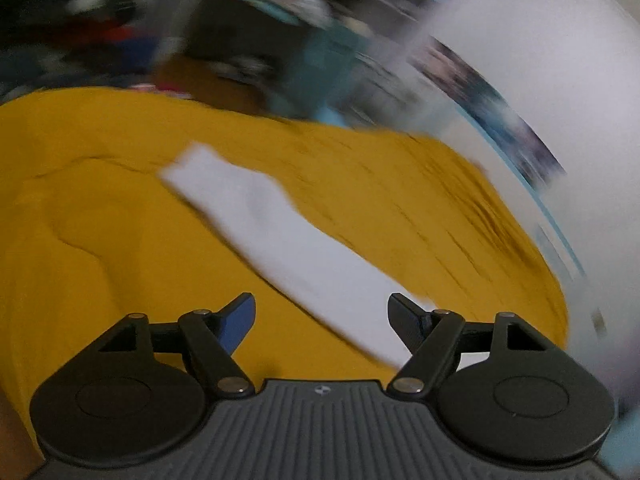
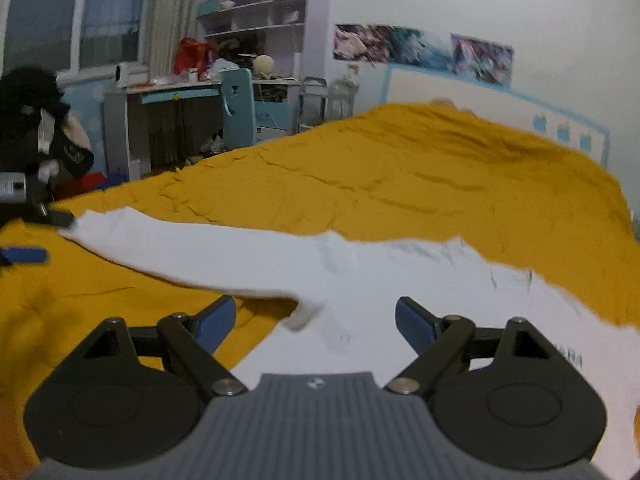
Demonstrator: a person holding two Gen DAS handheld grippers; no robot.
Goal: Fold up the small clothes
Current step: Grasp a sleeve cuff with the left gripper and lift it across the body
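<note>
On the yellow bedspread (image 2: 400, 168) I see the white shirt (image 2: 360, 280) lying flat (sleeve stretched left); my left gripper (image 1: 322, 316) and right gripper (image 2: 316, 320) hover spread, holding nothing.

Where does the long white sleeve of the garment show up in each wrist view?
Left wrist: the white long sleeve runs diagonally from upper centre-left down to the open left gripper, ending by its right finger.
Right wrist: the sleeve stretches left from the garment's body, above the open right gripper; its cuff reaches the left edge.
Shared landmark: the mustard-yellow bedspread under it.
</note>
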